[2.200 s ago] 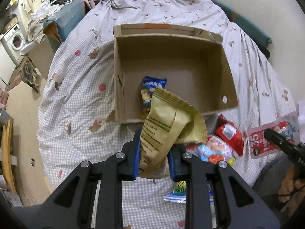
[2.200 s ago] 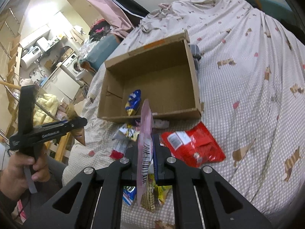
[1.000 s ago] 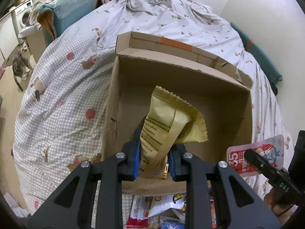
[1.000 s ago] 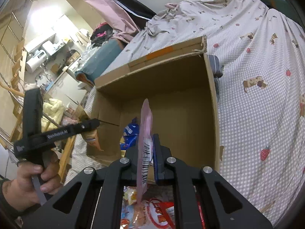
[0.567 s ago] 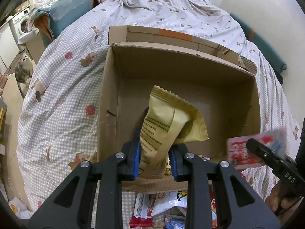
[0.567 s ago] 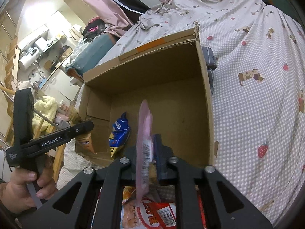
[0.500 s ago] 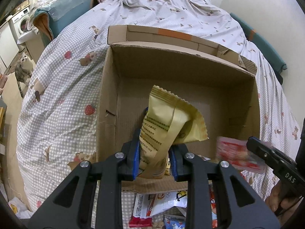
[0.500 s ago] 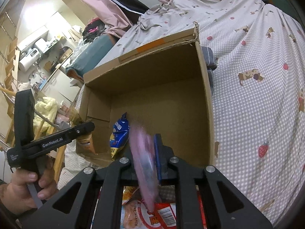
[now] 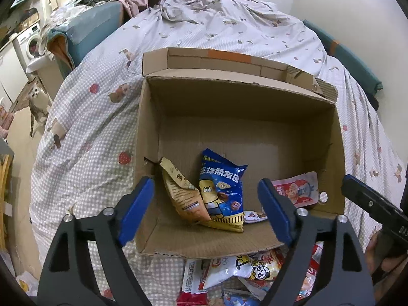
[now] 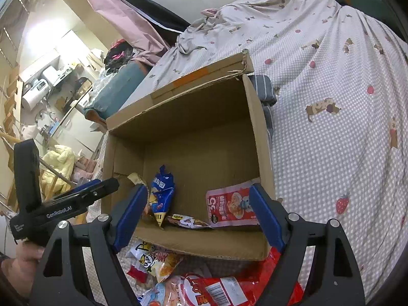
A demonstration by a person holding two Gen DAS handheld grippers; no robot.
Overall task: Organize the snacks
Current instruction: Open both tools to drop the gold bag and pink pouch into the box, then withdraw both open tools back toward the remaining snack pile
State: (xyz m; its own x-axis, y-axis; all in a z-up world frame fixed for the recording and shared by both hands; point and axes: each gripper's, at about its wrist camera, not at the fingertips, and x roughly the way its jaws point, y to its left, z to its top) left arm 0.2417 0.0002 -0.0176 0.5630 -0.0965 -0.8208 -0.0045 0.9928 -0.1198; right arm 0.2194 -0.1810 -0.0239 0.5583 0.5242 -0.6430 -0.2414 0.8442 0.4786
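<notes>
Both my claws have just sprung apart: left gripper (image 9: pixel 205 193) and right gripper (image 10: pixel 197 205) gape with nothing pinched. Tan packet (image 9: pixel 182 193) and pink packet (image 10: pixel 230 207) lie inside the cardboard box (image 9: pixel 237 109) (blue packet (image 9: pixel 221 188) between them).

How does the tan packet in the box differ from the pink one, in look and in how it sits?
The tan packet stands propped against the blue packet by the box's left wall; the pink packet lies against the right wall, apart from them. The tan one is creased and plain with small print; the pink one is smooth, with a bold red label. Both lie inside the cardboard box, free of any tongs.
</notes>
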